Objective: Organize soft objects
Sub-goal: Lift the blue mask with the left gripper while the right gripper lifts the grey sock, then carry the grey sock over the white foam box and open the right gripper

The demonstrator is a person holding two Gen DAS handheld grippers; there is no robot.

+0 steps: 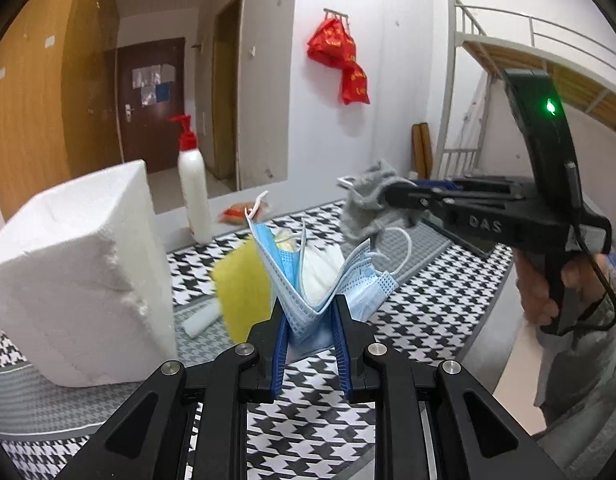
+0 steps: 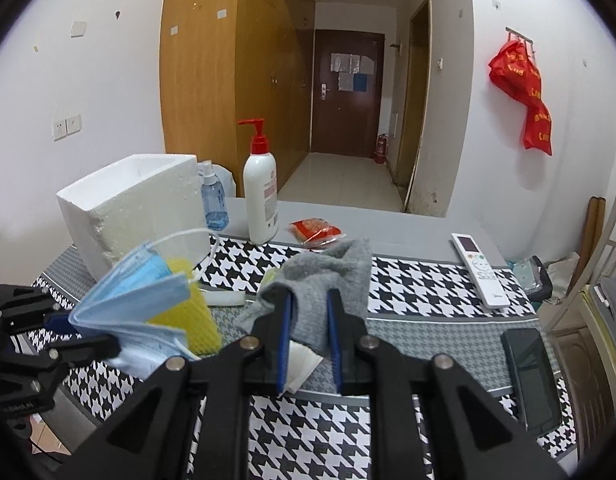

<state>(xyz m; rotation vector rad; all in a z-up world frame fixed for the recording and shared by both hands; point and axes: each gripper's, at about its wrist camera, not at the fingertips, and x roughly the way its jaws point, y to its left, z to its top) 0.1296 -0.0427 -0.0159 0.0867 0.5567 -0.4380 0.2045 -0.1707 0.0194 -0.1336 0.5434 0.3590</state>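
Blue pleated masks (image 1: 332, 296) were found clamped in the left gripper (image 1: 308, 312), lifted clear of the houndstooth mat (image 1: 420, 320). A grey knitted cloth (image 2: 328, 276) was pinched in the right gripper (image 2: 310, 308), also aloft. The foam box (image 2: 139, 200) stood just left, open-topped. It was judged that each load should be carried over the rim before release, loops kept clear of the pump bottle (image 2: 260, 196).

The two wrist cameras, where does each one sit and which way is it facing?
Left wrist: rides the left hand-held gripper, facing across the table at clamped blue face masks; the person's right hand shows.
Right wrist: rides the right hand-held gripper, facing the brown door, gripping a grey knitted cloth.
Shared: white foam box, red-capped white pump bottle.
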